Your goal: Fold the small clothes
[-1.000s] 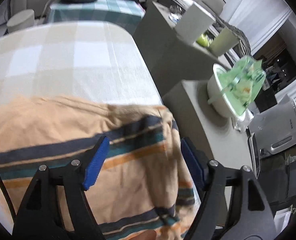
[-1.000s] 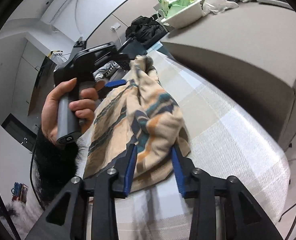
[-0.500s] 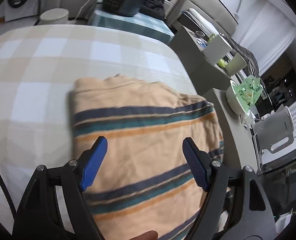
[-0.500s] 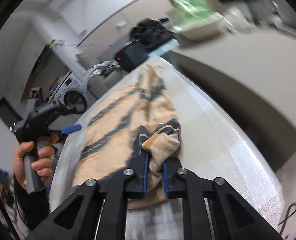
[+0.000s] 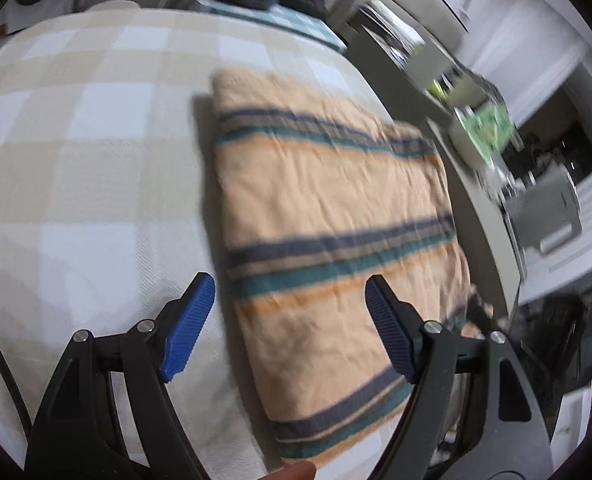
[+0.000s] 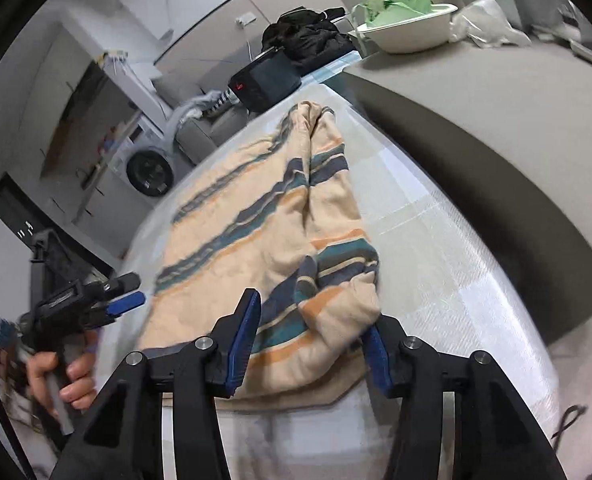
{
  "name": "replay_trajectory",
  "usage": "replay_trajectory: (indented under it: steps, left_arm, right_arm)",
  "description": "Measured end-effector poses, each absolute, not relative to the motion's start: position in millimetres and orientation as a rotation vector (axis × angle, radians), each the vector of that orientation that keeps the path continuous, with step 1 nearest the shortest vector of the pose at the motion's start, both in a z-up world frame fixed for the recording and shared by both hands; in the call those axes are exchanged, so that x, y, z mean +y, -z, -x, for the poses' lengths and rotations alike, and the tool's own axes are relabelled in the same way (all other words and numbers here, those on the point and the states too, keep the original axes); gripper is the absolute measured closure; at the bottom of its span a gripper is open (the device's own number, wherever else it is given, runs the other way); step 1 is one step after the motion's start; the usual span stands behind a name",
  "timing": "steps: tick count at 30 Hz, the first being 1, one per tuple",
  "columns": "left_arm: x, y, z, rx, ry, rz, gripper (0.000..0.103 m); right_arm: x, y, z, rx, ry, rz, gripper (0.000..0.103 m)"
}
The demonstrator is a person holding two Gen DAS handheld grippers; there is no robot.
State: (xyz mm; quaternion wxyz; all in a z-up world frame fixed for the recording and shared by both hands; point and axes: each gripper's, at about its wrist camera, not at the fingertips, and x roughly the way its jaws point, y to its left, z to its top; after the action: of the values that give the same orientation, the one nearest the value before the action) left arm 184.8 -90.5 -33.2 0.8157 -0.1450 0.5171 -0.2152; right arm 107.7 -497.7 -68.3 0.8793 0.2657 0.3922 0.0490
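A peach garment with navy, teal and orange stripes point(image 5: 328, 216) lies folded on the checked tablecloth point(image 5: 76, 128). My left gripper point(image 5: 288, 328) is open and empty, held above the garment's near edge. In the right wrist view the same garment point(image 6: 264, 232) lies along the table, with a bunched fold at its near end. My right gripper point(image 6: 310, 344) is open, its blue pads on either side of that bunched end, not clamping it. The left gripper point(image 6: 112, 304) shows there at the left, in a hand.
A grey counter point(image 6: 496, 128) runs along the table's right side, with a white bowl of green packaging point(image 6: 408, 28). A black device with a red display point(image 6: 264, 84) and dark clothes stand beyond the table's far end. A washing machine point(image 6: 150, 170) is further back.
My right gripper closed on the bunched end half a second ago and has now opened, leaving it on the table. My left gripper has pulled back and left from the garment, which now lies flat.
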Motion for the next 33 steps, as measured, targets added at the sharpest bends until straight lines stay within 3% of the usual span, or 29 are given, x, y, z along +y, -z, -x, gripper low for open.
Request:
replay_trajectory:
  steps: [8,9,11,12,13,27,30,32,33]
  left_arm:
    - [-100.0,51.5,-189.5,1.146,0.484,0.376,0.035]
    - [-100.7,52.1,-191.8,1.141,0.487,0.386,0.041]
    - [-99.4,55.0,-195.7,1.127,0.463,0.413,0.069]
    - [-96.3,58.9,-196.5,1.115,0.434,0.439,0.091]
    - [-98.2,60.6,-199.0,1.106,0.438,0.461,0.094]
    - [-37.9,40.8,-155.3,1.041,0.37,0.424,0.096]
    - [-38.7,34.6,-149.6,1.043,0.342,0.367,0.09]
    - [-40.2,28.1,-146.5,1.022,0.306,0.324,0.08]
    - [-40.4,25.1,-145.4,1.013,0.291,0.312,0.069]
  right_arm:
    - [-502.3,68.0,-113.5,0.818,-0.052,-0.499,0.053]
    - [-503.1,68.2,-112.6,0.816,-0.051,-0.501,0.053]
    - [-502.9,69.1,-115.9,0.816,-0.062,-0.498,0.053]
    - [-502.1,68.7,-115.9,0.815,-0.061,-0.494,0.053]
    - [-501.2,68.0,-115.1,0.817,-0.063,-0.488,0.053]
    - [-469.7,57.1,-129.3,0.825,-0.179,-0.442,0.053]
    - [-462.4,55.3,-152.0,0.83,-0.199,-0.452,0.053]
    - [-458.2,52.3,-173.7,0.823,-0.208,-0.45,0.053]
    - [-456.4,51.2,-185.2,0.82,-0.203,-0.444,0.053]
